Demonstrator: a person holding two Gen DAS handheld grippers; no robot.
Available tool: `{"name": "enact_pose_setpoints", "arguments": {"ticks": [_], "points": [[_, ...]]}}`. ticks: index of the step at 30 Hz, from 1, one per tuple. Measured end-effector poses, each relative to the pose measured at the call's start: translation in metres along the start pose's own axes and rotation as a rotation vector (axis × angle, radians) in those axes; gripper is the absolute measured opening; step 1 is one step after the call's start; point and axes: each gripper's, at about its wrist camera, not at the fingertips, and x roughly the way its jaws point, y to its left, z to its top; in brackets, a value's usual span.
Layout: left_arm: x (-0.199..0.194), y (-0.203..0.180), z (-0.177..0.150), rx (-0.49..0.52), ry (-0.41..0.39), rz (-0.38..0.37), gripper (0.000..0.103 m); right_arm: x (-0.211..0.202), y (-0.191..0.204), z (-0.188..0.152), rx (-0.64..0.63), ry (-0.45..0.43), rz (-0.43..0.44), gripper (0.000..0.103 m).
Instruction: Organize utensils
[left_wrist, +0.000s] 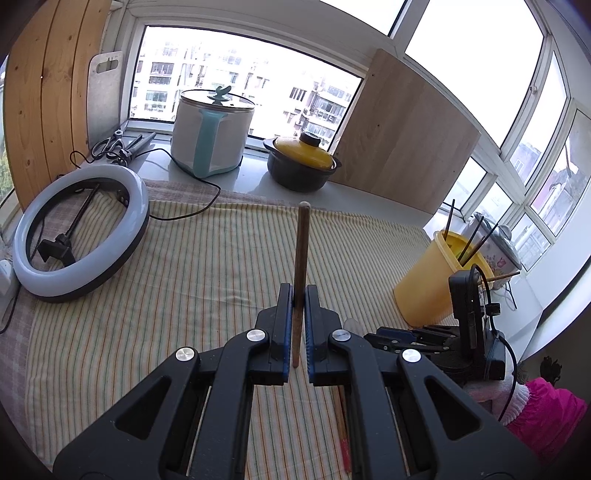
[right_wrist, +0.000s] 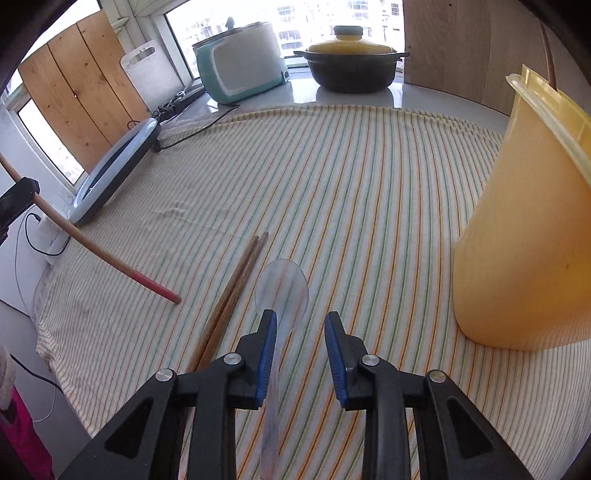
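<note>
The left gripper (left_wrist: 297, 325) is clenched on a long chopstick (left_wrist: 300, 280). The right gripper (right_wrist: 301, 354) is released over a clear spoon (right_wrist: 282, 291) lying on the bench cloth (right_wrist: 369, 184). Beside it two chopsticks (right_wrist: 232, 295) are lying. If the thin spoon is pinched off-centre, it could slip before the yellow cup (right_wrist: 524, 240) is reached.

Left wrist view sits above the striped cloth (left_wrist: 184, 295), angled down and toward the window, with the right gripper (left_wrist: 391, 338) at its lower right. Right wrist view looks more steeply down, close over the cloth (right_wrist: 369, 203), also windowward. Both share the yellow cup (left_wrist: 424, 288) (right_wrist: 524, 240), ring light (left_wrist: 81, 236) (right_wrist: 114, 173), rice cooker (left_wrist: 210, 133) (right_wrist: 240, 62) and casserole pot (left_wrist: 301, 160) (right_wrist: 351, 62).
</note>
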Motion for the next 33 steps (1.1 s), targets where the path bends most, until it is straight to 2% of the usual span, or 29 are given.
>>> {"name": "enact_pose_setpoints", "arguments": {"ticks": [3, 6, 11, 14, 21, 29, 33], "points": [[0.000, -0.001, 0.000, 0.002, 0.003, 0.003, 0.004, 0.013, -0.005, 0.007, 0.044, 0.025, 0.057, 0.027], [0.000, 0.000, 0.000, 0.003, 0.003, 0.004, 0.004, 0.019, -0.003, 0.012, 0.040, 0.015, 0.062, 0.028], [0.002, -0.001, 0.001, 0.008, 0.006, 0.003, 0.004, 0.023, 0.013, 0.012, -0.023, 0.006, -0.010, 0.023], [0.003, -0.001, 0.001, 0.011, 0.006, 0.007, 0.004, 0.024, 0.025, 0.012, -0.094, 0.009, -0.066, 0.011], [0.005, -0.004, 0.003, 0.016, 0.011, 0.018, 0.004, 0.016, 0.031, 0.017, -0.099, -0.005, -0.012, 0.000], [0.005, -0.005, 0.004, 0.021, 0.012, 0.023, 0.004, 0.018, 0.039, 0.013, -0.090, 0.051, 0.101, 0.000], [0.005, -0.004, 0.004, 0.022, 0.013, 0.027, 0.004, 0.022, 0.046, 0.012, -0.099, 0.071, 0.115, 0.005]]}}
